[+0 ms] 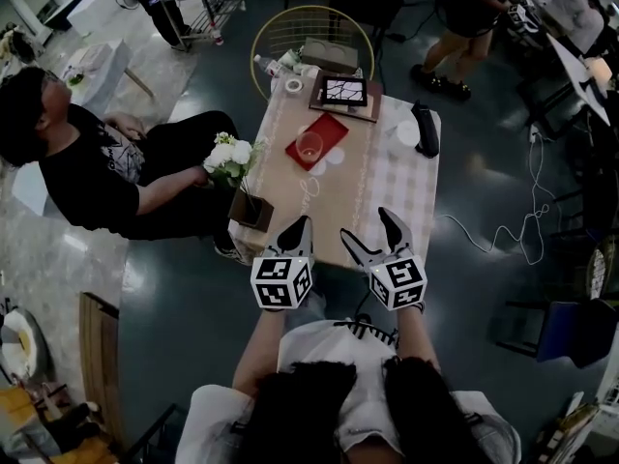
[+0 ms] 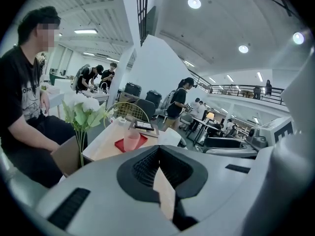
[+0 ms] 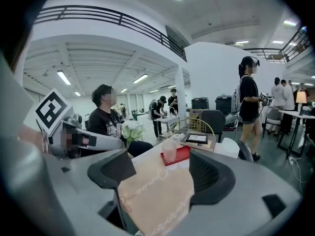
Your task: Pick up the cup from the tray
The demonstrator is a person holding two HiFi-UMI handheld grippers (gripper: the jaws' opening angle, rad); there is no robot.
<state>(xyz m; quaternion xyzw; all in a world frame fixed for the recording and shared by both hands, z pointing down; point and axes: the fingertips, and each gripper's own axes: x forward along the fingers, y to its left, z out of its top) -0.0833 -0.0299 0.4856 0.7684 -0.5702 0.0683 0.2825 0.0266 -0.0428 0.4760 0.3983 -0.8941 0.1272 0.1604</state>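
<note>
The cup (image 1: 309, 146) stood upright on the red tray (image 1: 332, 127), well ahead of both grippers, with its long axis vertical and its mouth upward. The right gripper (image 1: 364, 221) was spread wide and empty; the left gripper (image 1: 303, 222) was closed on nothing. A level approach was judged best, with the jaws set astride the cup (mid-height) and closed gently.

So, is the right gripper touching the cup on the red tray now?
Apart. In the head view the right gripper hangs over the near end of the tablecloth, and bare cloth lies between it and the cup on the tray.
</note>
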